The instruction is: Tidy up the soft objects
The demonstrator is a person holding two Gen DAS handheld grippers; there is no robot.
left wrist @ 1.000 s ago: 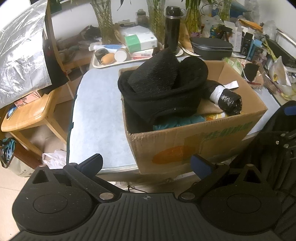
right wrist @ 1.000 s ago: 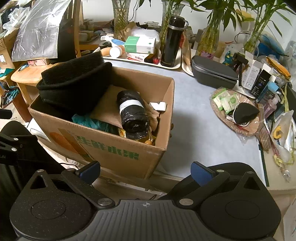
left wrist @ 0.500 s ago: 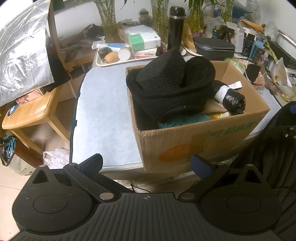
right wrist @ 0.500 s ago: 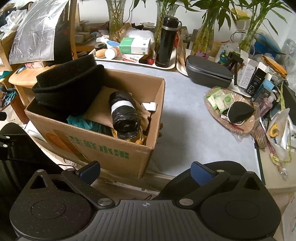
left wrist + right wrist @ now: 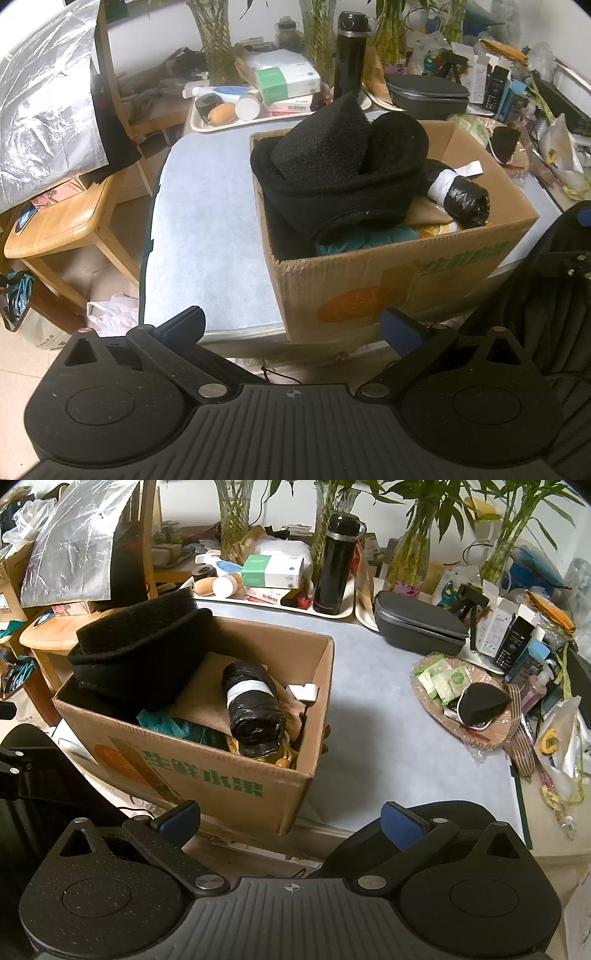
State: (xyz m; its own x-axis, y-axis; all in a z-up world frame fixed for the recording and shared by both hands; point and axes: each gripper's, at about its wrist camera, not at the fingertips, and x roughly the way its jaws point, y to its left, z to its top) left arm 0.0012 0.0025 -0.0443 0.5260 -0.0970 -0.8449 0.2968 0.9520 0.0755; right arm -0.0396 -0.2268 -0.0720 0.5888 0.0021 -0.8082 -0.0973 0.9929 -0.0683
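Observation:
A cardboard box with green print sits at the table's near edge; it also shows in the right wrist view. A thick black foam-and-fleece bundle lies piled over its left side. A black plastic roll with a white band, beige cloth and teal fabric lie inside. My left gripper is open and empty, in front of the box. My right gripper is open and empty, before the box's right corner.
The pale blue table top carries a black flask, a grey case, a tray of boxes, vases and clutter at right. A wooden stool stands to the left. A black chair is near.
Both grippers have drifted left, so the box sits further right in the left wrist view and further left in the right wrist view. Both stay open and empty.

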